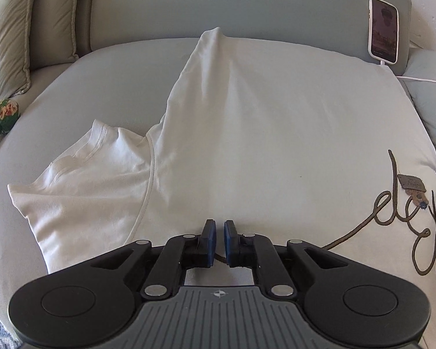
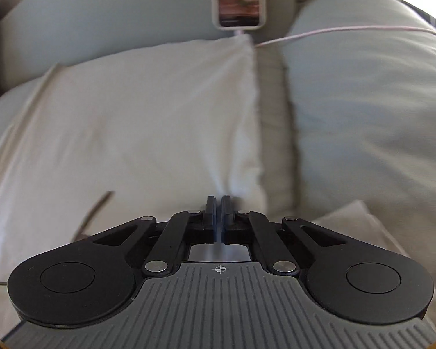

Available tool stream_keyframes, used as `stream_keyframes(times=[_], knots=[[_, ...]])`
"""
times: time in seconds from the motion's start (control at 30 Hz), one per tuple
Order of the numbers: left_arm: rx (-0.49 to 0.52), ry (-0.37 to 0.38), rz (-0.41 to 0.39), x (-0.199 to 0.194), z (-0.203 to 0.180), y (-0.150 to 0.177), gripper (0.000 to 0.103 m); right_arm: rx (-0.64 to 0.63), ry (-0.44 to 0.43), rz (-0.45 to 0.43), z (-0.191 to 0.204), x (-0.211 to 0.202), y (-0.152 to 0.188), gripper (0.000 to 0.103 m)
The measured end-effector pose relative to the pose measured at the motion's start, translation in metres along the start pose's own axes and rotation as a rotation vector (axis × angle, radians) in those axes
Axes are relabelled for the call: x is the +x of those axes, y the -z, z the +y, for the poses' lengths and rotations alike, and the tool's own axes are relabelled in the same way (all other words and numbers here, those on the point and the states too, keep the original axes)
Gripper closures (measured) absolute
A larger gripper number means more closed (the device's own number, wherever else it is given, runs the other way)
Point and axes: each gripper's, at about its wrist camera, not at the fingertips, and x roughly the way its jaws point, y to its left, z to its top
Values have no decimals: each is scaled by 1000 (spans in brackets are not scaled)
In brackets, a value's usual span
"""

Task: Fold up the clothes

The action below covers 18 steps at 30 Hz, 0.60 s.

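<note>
White T-shirt point(image 1: 232, 133) lies spread on the sofa cushion point(image 1: 72, 87), sleeve out (no fold visible), so folding has barely begun. Left tongs point(image 1: 219, 242) nearly together at its near edge; right tongs point(image 2: 219, 218) clamped on its fabric.

Pale grey-green fabric sofa seat cushion point(image 1: 319, 122) fills most of left wrist view, w/ matching upholstered backrest point(image 1: 247, 3) behind. Two olive-beige piped throw pillows point(image 1: 8, 37) stand at far left corner. White-cased phone w/ lit screen point(image 1: 384, 30) leans upright on backrest at right, white charging cable point(image 1: 421, 80) running off to the right. Green floral fabric ball on a dark stick point(image 1: 5, 115) lies at left edge. Soft daylight, no hard shadows.
</note>
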Motion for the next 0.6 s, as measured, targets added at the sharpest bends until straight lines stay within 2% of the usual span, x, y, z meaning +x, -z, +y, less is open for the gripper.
stream_keyframes(times=[0.03, 0.07, 0.1, 0.13, 0.2, 0.3, 0.4, 0.47, 0.6], knots=[[4, 4, 1, 0, 1, -1, 94, 41, 36, 10, -12, -1, -1, 103], [12, 5, 1, -1, 1, -2, 94, 74, 49, 23, -23, -3, -3, 95], [16, 6, 1, -3, 0, -2, 94, 112, 46, 41, -31, -8, -6, 98], [10, 10, 2, -7, -1, -2, 94, 147, 29, 55, -36, -15, -8, 95], [-24, 34, 2, -18, -2, 0, 92, 154, -32, 19, -35, -35, -10, 92], [-27, 56, -18, -33, -16, 4, 85, 80, -111, -24, -14, -64, -10, 91], [33, 89, -25, -41, -40, 10, 83, 14, -205, 19, 17, -69, -1, 81], [92, 85, -10, -39, -54, 17, 80, -41, -238, 52, 37, -67, 12, 81], [117, 23, 60, -37, -51, 31, 76, -225, -143, 80, 49, -67, 44, 83]])
